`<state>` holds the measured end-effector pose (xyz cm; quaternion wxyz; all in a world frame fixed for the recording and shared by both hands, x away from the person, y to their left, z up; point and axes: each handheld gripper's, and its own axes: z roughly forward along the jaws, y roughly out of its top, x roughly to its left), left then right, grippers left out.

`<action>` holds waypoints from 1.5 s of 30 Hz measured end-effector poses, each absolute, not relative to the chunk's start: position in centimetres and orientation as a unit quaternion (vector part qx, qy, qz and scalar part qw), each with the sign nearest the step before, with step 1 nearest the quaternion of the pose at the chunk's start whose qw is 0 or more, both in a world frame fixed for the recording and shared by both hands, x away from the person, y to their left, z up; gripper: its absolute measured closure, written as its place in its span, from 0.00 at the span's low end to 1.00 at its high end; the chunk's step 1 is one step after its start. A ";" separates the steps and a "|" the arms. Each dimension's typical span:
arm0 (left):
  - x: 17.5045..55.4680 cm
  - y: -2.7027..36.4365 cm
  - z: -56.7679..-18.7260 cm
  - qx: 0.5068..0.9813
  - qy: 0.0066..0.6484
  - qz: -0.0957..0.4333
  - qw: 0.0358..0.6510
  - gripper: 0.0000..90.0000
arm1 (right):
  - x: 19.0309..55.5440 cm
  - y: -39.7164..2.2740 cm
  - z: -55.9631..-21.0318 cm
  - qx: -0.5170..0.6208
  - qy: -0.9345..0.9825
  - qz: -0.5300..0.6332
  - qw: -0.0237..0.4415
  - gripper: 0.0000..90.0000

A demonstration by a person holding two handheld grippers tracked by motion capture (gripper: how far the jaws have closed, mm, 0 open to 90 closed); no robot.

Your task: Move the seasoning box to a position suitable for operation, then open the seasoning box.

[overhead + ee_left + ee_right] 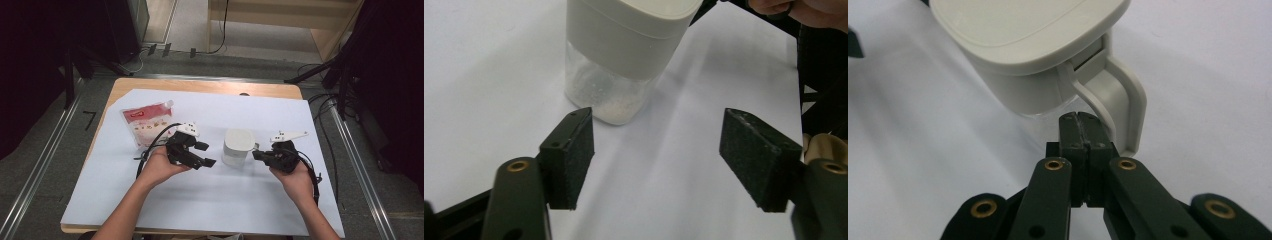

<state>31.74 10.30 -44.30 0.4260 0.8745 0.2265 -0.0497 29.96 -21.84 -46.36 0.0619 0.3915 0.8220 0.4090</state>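
The clear plastic container with its pale grey lid and side handle (237,147) stood upright mid-surface, its lid on and a little white powder in the bottom. My right jaws (1083,131) were pressed together, empty, their tips at the handle. My left jaws (656,155) gaped wide just left of it, holding nothing. The red-and-white spouted pouch (147,122) lay far left, untouched. I judged pouring not yet begun.

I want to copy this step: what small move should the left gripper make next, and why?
Probably ease the left gripper forward around the jar: its jaws stand open just short of the jar, while the right gripper, shut, sits at the handle.
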 end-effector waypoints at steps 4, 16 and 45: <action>32.1 10.3 -44.3 0.869 0.235 -0.054 0.433 0.29 | 30.6 -22.0 -46.5 0.397 0.820 0.409 0.055 1.00; 33.1 9.4 -44.9 0.873 0.240 -0.069 0.420 0.27 | 31.2 -22.2 -46.3 0.403 0.818 0.409 0.038 1.00; 36.3 6.1 -43.2 0.894 0.188 -0.053 0.404 0.20 | 33.4 -23.6 -44.7 0.398 0.821 0.405 0.057 1.00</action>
